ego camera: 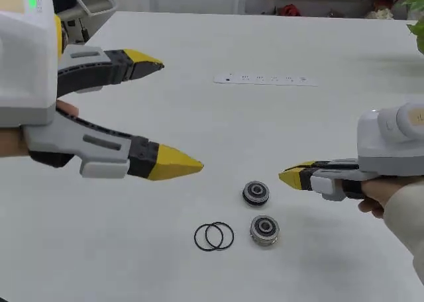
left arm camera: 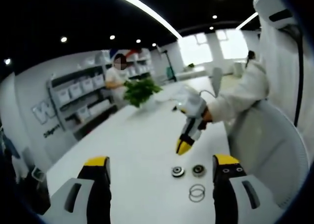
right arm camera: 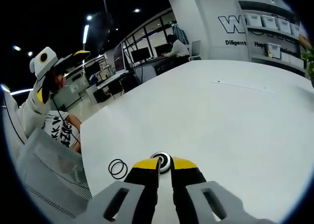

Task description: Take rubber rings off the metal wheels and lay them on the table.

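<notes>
Rings point(ego camera: 214, 236): two, overlapping, flat on the table point(ego camera: 318, 130), at 9 o'clock of the near wheel point(ego camera: 264, 230) | your left gripper point(ego camera: 182, 114): jaws wide, empty, at 10 o'clock of them | far wheel point(ego camera: 256, 193): at 12 o'clock of the near one | your right gripper point(ego camera: 285, 177): jaws narrow, empty, at 2 o'clock of it.

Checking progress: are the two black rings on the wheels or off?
Off: the rings lie flat on the table, overlapping, beside the wheels.
</notes>
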The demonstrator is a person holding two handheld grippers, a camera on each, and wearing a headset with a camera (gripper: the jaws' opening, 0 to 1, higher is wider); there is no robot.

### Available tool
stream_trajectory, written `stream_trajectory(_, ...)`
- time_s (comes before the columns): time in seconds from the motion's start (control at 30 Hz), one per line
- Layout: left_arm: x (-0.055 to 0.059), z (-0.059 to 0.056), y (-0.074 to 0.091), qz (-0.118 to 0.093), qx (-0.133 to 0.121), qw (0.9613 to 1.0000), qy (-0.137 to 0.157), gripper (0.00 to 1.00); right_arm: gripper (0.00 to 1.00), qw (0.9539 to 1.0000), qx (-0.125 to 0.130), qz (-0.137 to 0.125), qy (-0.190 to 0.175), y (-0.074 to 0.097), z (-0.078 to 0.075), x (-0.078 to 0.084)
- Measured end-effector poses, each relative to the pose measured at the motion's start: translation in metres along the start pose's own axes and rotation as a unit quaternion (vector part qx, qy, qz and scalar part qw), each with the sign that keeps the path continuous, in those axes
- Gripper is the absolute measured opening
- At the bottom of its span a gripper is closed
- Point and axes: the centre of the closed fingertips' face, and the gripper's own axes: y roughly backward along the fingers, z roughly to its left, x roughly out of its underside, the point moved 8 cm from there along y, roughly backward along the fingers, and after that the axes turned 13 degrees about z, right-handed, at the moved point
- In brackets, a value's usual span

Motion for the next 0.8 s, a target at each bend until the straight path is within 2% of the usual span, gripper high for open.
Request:
stream_trajectory(0.13,-0.010,0.012,-0.005,-0.017,-0.002,0.9998,-0.005,0.84,0.06,1.0000,0.000,0.004,-0.002,-0.001,-0.002,0.002)
stream_trajectory(0.23,-0.013,0.022,-0.014,-0.021,-0.001,0.9998,-0.008,0.80,0.06,1.0000,-0.003,0.006,-0.004,-0.004,-0.002,0.003)
stream_trajectory(0.37,-0.024,0.028,-0.027,-0.025,0.003,0.9991,-0.033,0.80,0.06,0.9998,-0.006,0.019,0.000,-0.010,-0.003,0.008)
stream_trajectory(0.47,-0.029,0.032,-0.036,-0.034,0.003,0.9988,-0.036,0.77,0.06,0.9996,-0.008,0.029,-0.001,-0.014,-0.005,0.013)
stream_trajectory(0.5,-0.031,0.034,-0.041,-0.043,0.004,0.9985,-0.033,0.77,0.06,0.9995,-0.009,0.031,-0.003,-0.015,-0.006,0.014)
stream_trajectory(0.53,-0.032,0.034,-0.044,-0.048,0.006,0.9983,-0.032,0.77,0.06,0.9993,-0.012,0.034,-0.004,-0.017,-0.006,0.016)
stream_trajectory(0.57,-0.037,0.027,-0.049,-0.052,0.010,0.9981,-0.031,0.76,0.07,0.9993,-0.013,0.036,-0.003,-0.017,-0.006,0.017)
stream_trajectory(0.6,-0.038,0.027,-0.053,-0.053,0.012,0.9980,-0.031,0.76,0.07,0.9992,-0.013,0.039,-0.001,-0.018,-0.006,0.018)
stream_trajectory(0.7,-0.035,0.025,-0.071,-0.048,0.026,0.9976,-0.043,0.74,0.07,0.9991,-0.012,0.041,0.004,-0.019,-0.007,0.018)
stream_trajectory(0.8,-0.032,0.022,-0.085,-0.052,0.040,0.9969,-0.043,0.74,0.08,0.9991,-0.016,0.039,0.012,-0.021,-0.007,0.019)
